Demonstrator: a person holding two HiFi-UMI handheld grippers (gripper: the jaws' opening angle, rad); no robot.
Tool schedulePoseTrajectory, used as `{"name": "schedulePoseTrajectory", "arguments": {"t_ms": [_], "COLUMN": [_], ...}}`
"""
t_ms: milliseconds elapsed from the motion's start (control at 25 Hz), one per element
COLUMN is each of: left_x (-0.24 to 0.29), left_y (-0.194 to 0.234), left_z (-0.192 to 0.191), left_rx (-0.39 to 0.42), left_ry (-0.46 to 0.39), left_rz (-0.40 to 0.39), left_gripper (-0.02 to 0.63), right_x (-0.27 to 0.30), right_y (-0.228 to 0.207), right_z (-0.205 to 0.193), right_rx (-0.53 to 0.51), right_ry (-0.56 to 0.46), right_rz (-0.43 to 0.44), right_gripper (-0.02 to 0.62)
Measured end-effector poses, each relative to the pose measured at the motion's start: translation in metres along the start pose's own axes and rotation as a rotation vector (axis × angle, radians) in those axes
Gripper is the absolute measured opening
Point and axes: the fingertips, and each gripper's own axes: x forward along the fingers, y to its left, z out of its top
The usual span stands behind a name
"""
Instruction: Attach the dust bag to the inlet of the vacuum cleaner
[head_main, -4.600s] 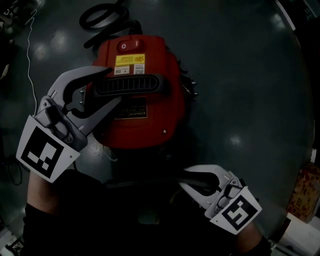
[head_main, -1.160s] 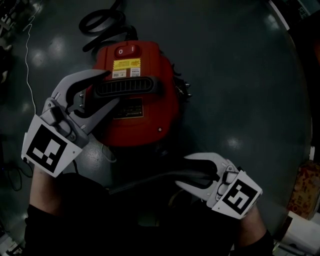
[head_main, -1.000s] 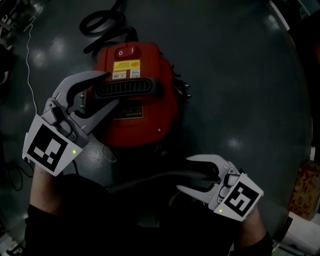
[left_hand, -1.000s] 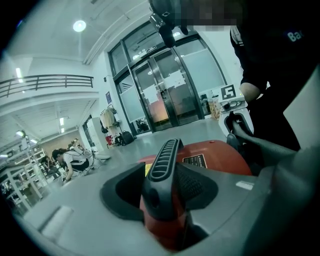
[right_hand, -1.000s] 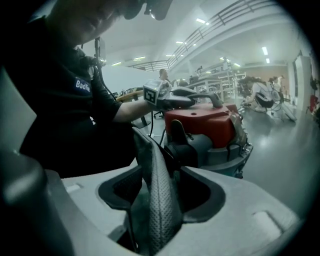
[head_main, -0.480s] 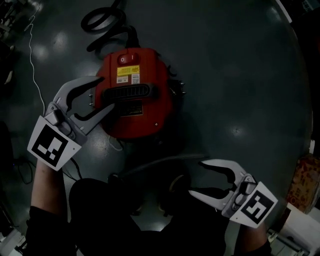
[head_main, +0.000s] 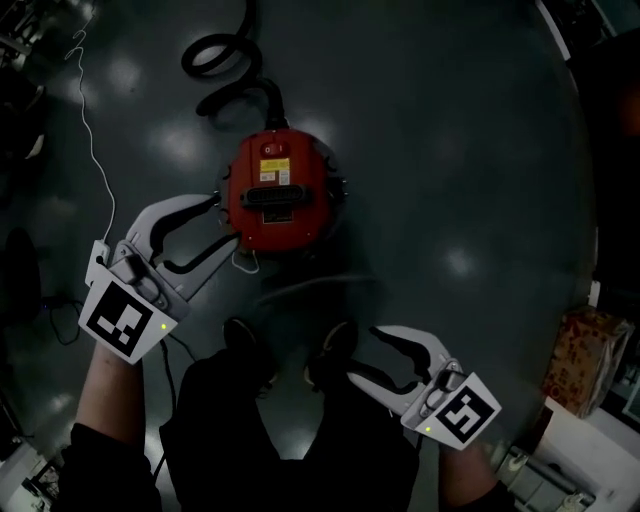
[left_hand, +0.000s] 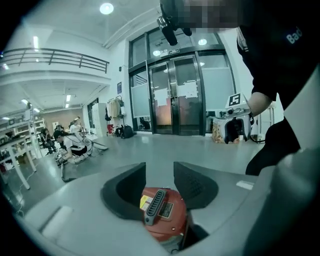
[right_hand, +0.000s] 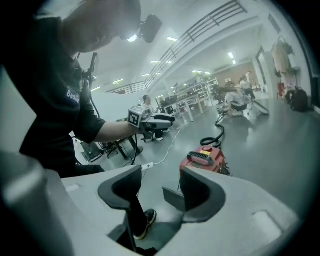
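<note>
The red vacuum cleaner (head_main: 278, 190) stands on the dark floor with its black handle (head_main: 272, 198) on top and its black hose (head_main: 225, 70) curling away behind it. My left gripper (head_main: 225, 222) hangs high above the floor, left of the vacuum. Its jaws are closing with nothing between them, and the vacuum (left_hand: 162, 212) shows far below through the gap. My right gripper (head_main: 362, 355) is open and empty, held above the person's shoes. From it the vacuum (right_hand: 205, 159) lies ahead on the floor. No dust bag can be made out in any view.
The person's two shoes (head_main: 245, 345) stand just in front of the vacuum. A white cable (head_main: 95, 130) trails across the floor at left. A box (head_main: 585, 360) sits at the right edge. People, tables and shelves (right_hand: 200, 102) fill the far side of the hall.
Both grippers have risen well above the floor and the vacuum looks much smaller. The left gripper has come away from the handle it reached around.
</note>
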Motion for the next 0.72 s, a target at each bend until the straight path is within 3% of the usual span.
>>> {"name": "schedulePoseTrajectory", "arguments": {"t_ms": [160,280,520,720], "left_x": [-0.044,-0.085,-0.163,-0.198], "left_y": [-0.025,-0.045,-0.079,-0.111], "left_z": [0.048,0.099,0.184,0.224], "left_rx": [-0.036,-0.129,-0.268,-0.269], "left_ry": [0.038,-0.007,-0.092,-0.151], "left_rz": [-0.035,-0.049,-0.034,-0.014], "left_gripper": [0.175,0.17,0.163,0.16], "right_x": [-0.017,-0.034,-0.067,-0.085], "right_y": [0.041,0.071,0.136,0.166], "right_z": [0.036,0.064,0.116,0.147], "right_rx": [0.082,0.174,0.219,0.181], "right_ry": [0.015,-0.008,-0.022,-0.069], "right_rz": [-0.029,-0.101,-0.182,-0.199], "right_gripper": [0.238,0.238,0.238,0.238]}}
